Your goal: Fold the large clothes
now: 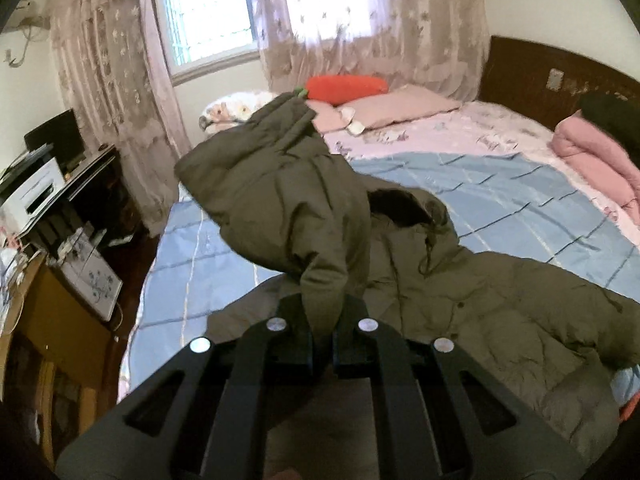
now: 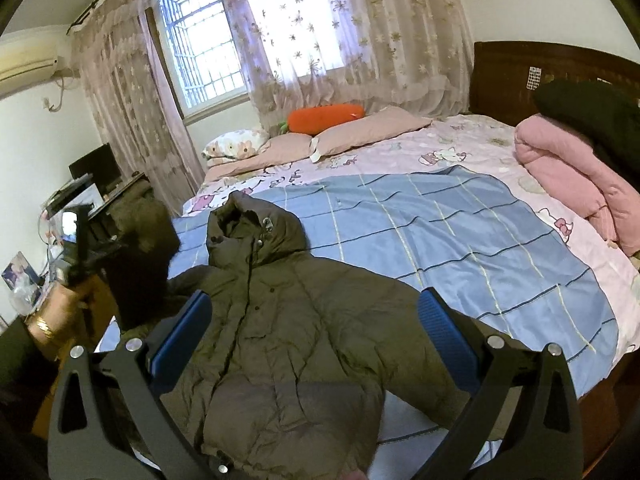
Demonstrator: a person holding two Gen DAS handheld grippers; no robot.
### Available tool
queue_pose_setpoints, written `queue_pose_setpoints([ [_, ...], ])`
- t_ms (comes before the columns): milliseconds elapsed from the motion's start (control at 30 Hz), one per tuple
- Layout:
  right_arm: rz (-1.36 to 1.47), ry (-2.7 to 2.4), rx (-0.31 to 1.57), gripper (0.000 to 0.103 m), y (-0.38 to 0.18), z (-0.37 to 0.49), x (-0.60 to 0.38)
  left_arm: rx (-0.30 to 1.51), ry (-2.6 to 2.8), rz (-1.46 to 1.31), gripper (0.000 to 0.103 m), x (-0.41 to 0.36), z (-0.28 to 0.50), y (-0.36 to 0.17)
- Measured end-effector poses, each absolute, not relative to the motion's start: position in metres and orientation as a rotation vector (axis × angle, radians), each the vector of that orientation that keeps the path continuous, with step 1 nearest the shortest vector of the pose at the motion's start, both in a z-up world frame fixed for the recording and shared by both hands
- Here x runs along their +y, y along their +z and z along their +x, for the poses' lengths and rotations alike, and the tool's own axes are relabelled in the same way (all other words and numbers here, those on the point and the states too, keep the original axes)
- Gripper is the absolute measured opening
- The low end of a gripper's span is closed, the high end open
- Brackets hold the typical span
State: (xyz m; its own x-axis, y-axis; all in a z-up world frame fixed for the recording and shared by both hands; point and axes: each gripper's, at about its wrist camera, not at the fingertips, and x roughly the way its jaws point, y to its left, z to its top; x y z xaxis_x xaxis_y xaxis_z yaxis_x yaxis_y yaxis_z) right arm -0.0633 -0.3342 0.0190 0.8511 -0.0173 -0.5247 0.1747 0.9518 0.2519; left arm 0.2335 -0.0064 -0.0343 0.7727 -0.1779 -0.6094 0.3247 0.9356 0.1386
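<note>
- Left gripper (image 1: 322, 320): jaws clamped on the sleeve (image 1: 276, 184) of the olive puffer jacket (image 2: 288, 320), lifted left of its hood (image 2: 256, 216).
- The jacket lies front-up on the blue checked sheet (image 2: 460, 232); likely bulky, soft, slippery, so best taken at cuffs or hem.
- Right gripper (image 2: 316, 340): jaws wide apart, holding nothing, above the jacket's chest.
</note>
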Motion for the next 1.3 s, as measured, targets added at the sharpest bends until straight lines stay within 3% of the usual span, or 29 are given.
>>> queue_pose_setpoints([
  [200, 0.332, -0.1, 0.548, 0.102, 0.019, -0.068, -0.347, 0.626, -0.18, 0.323, 0.009, -0.062, 0.232, -0.085],
  [300, 0.336, -0.099, 0.552, 0.102, 0.018, -0.07, -0.349, 0.616, -0.2, 0.424, 0.016, -0.098, 0.22, -0.125],
  [433, 0.342, -0.091, 0.559, 0.102, 0.018, -0.07, -0.349, 0.634, -0.356, 0.516, 0.06, -0.139, 0.197, -0.176],
  [467, 0.341, -0.09, 0.56, 0.102, 0.018, -0.07, -0.349, 0.634, -0.379, 0.542, 0.078, -0.145, 0.192, -0.184],
  [533, 0.346, -0.087, 0.565, 0.102, 0.017, -0.069, -0.35, 0.635, -0.479, 0.567, 0.101, -0.157, 0.176, -0.198],
  [633, 0.359, -0.087, 0.575, 0.102, 0.015, -0.068, -0.353, 0.662, -0.52, 0.567, 0.101, -0.163, 0.166, -0.205],
  [767, 0.364, -0.097, 0.573, 0.102, 0.015, -0.068, -0.354, 0.714, -0.474, 0.37, 0.101, -0.146, 0.174, -0.181],
  [967, 0.375, -0.101, 0.568, 0.102, 0.016, -0.068, -0.354, 0.742, -0.224, 0.132, 0.101, -0.106, 0.161, -0.084],
  [1100, 0.391, -0.114, 0.556, 0.102, 0.015, -0.07, -0.36, 0.671, -0.168, 0.185, 0.101, -0.087, 0.106, -0.025],
  [1300, 0.377, -0.162, 0.576, 0.102, 0.01, -0.085, -0.372, 0.638, -0.164, 0.205, 0.101, -0.056, 0.027, 0.02],
])
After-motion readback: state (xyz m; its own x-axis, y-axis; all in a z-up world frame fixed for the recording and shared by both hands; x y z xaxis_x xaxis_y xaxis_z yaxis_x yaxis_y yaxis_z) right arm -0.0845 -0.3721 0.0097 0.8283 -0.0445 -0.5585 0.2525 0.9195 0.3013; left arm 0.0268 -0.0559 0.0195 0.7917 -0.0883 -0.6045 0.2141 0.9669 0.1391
